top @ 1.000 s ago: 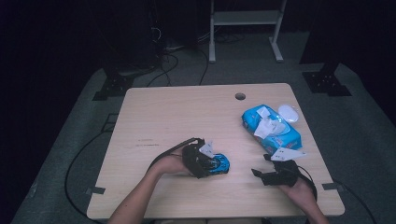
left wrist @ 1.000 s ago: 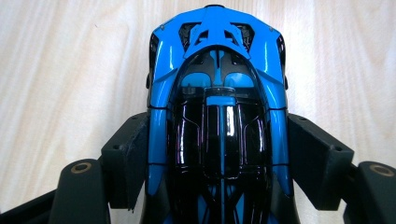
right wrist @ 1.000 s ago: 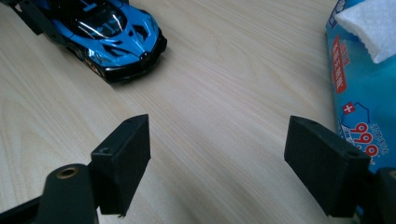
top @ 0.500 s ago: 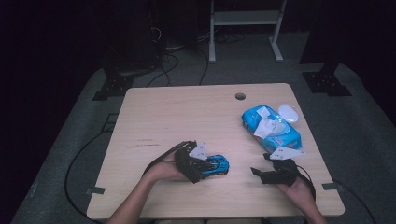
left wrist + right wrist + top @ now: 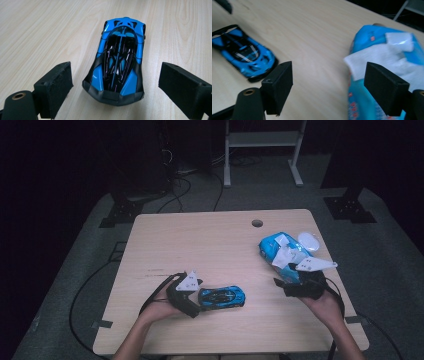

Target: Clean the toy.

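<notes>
- The big pale wooden table [image 5: 200, 240] took up the middle of the high view, with dark floor all around it.
- A blue plastic pack of wet wipes [image 5: 280, 251] lay at the right of the table, and a white wipe [image 5: 374, 58] stuck out of its top.
- The left gripper [image 5: 200, 296] sat low and left of the middle. Its jaws had just been opening and stood wide apart, with the back end of the car between them but not touched.
- The right gripper [image 5: 287, 282] was at the lower right, just by the near end of the pack. Its jaws stood wide too and held nothing.
- The small blue and black toy car [image 5: 117, 62] rested flat on its wheels, low in the middle of the high view, well apart from the pack.
- To let go well, I think the left hand should pull straight back so the pads do not bump the car and roll it.
</notes>
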`<action>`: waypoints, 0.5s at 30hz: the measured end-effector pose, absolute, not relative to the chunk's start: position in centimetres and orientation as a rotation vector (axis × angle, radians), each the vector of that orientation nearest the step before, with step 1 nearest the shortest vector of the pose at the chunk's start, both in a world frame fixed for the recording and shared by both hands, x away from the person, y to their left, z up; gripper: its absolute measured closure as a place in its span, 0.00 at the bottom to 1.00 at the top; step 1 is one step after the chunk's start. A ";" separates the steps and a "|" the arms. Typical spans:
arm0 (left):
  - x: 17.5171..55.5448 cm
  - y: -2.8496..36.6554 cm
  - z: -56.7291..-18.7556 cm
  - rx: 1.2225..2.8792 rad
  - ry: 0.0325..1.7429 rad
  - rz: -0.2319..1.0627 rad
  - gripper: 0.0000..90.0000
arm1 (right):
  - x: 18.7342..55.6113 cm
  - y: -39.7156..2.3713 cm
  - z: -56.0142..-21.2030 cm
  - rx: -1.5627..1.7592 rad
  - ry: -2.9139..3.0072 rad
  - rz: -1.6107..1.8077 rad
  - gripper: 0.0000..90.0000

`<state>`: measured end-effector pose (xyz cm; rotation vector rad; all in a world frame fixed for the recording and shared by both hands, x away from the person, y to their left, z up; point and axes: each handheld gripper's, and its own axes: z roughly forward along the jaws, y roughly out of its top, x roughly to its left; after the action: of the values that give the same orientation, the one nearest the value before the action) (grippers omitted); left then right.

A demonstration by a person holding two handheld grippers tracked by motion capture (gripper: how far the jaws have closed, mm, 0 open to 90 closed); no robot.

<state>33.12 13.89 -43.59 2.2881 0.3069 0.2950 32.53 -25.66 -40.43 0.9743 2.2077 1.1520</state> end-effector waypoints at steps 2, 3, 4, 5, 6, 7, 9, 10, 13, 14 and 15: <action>33.2 14.1 -43.8 2.292 0.309 0.294 0.13 | 33.3 -25.8 -39.9 0.984 2.193 1.144 0.25; 33.2 14.1 -43.8 2.292 0.309 0.294 0.13 | 33.3 -25.8 -39.9 0.984 2.193 1.144 0.25; 33.2 14.1 -43.8 2.291 0.314 0.301 0.13 | 33.8 -25.9 -39.7 0.989 2.188 1.140 0.25; 33.5 14.3 -44.0 2.268 0.323 0.275 0.13 | 34.7 -26.0 -39.4 1.000 2.177 1.131 0.26; 33.5 14.3 -44.0 2.268 0.323 0.275 0.13 | 34.7 -26.0 -39.4 1.000 2.177 1.131 0.26; 33.8 14.2 -44.1 2.254 0.343 0.287 0.13 | 35.5 -26.1 -39.2 1.009 2.177 1.099 0.26; 34.1 14.1 -44.2 2.251 0.352 0.287 0.12 | 36.1 -26.2 -39.0 1.019 2.175 1.082 0.26; 34.1 14.1 -44.2 2.251 0.352 0.287 0.12 | 36.1 -26.2 -39.0 1.019 2.175 1.082 0.26; 34.1 13.8 -44.7 2.246 0.358 0.279 0.12 | 37.1 -26.5 -38.8 1.043 2.162 1.035 0.26; 34.1 13.7 -44.8 2.257 0.356 0.284 0.12 | 37.3 -26.6 -38.9 1.044 2.159 1.020 0.26; 34.1 13.7 -44.9 2.263 0.351 0.281 0.11 | 37.5 -26.6 -38.9 1.057 2.166 1.012 0.26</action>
<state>34.09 13.66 -44.89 2.2629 0.3507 0.2806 37.51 -26.63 -38.95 1.0572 2.1662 1.0119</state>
